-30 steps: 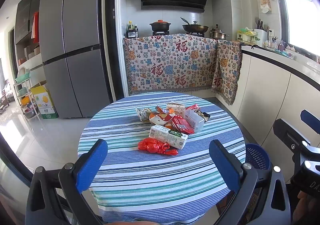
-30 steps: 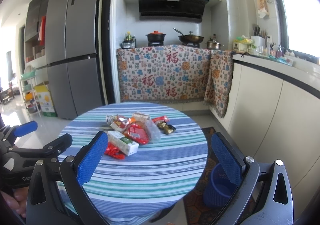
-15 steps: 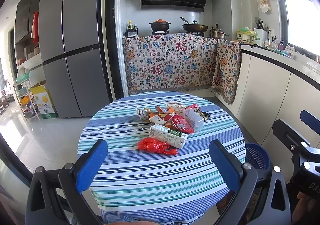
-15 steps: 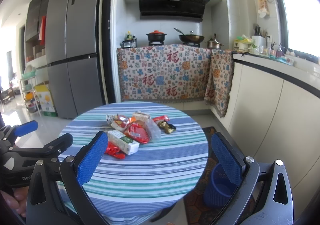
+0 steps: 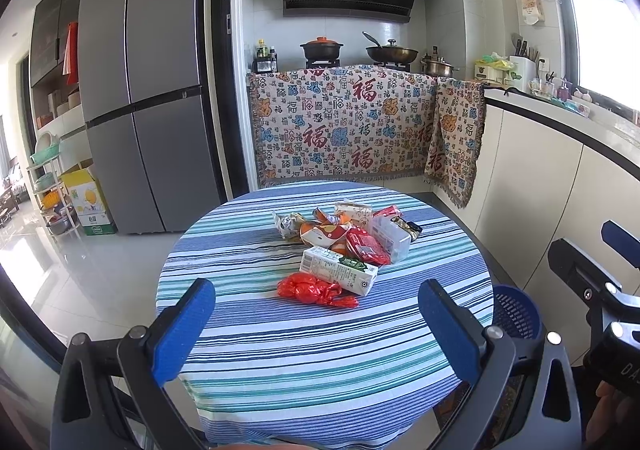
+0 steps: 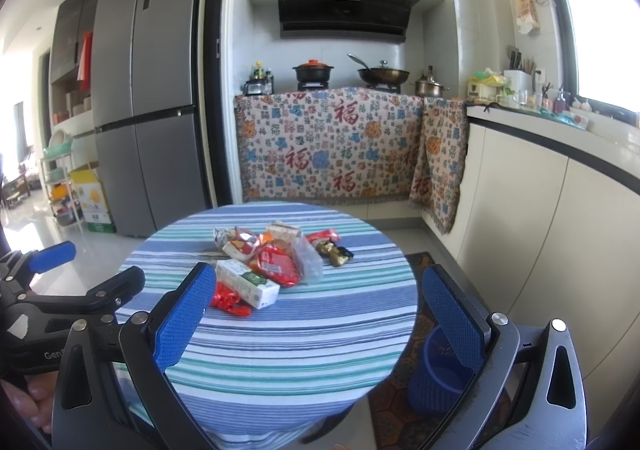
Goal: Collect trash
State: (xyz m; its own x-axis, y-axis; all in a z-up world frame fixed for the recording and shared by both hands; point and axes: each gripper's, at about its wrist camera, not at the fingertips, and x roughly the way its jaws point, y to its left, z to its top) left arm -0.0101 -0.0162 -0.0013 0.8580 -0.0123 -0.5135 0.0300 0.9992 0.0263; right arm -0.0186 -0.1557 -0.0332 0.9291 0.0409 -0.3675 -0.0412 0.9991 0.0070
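A pile of trash lies mid-table on the round striped table [image 5: 280,362] [image 6: 312,330]: a white milk carton [image 5: 338,270] [image 6: 248,284], a crumpled red wrapper [image 5: 314,289] [image 6: 228,300], a red packet [image 5: 366,247] [image 6: 276,268], a clear plastic box [image 5: 390,236] and other wrappers [image 5: 316,228]. A blue mesh bin [image 5: 514,316] [image 6: 442,376] stands on the floor right of the table. My left gripper [image 5: 316,324] is open and empty, short of the pile. My right gripper [image 6: 320,314] is open and empty, to the right.
A grey fridge [image 5: 148,90] stands at the back left. A stove counter draped in patterned cloth [image 5: 344,130] is behind the table. White cabinets [image 5: 560,186] run along the right. A shelf rack and yellow box [image 5: 86,198] stand at the far left.
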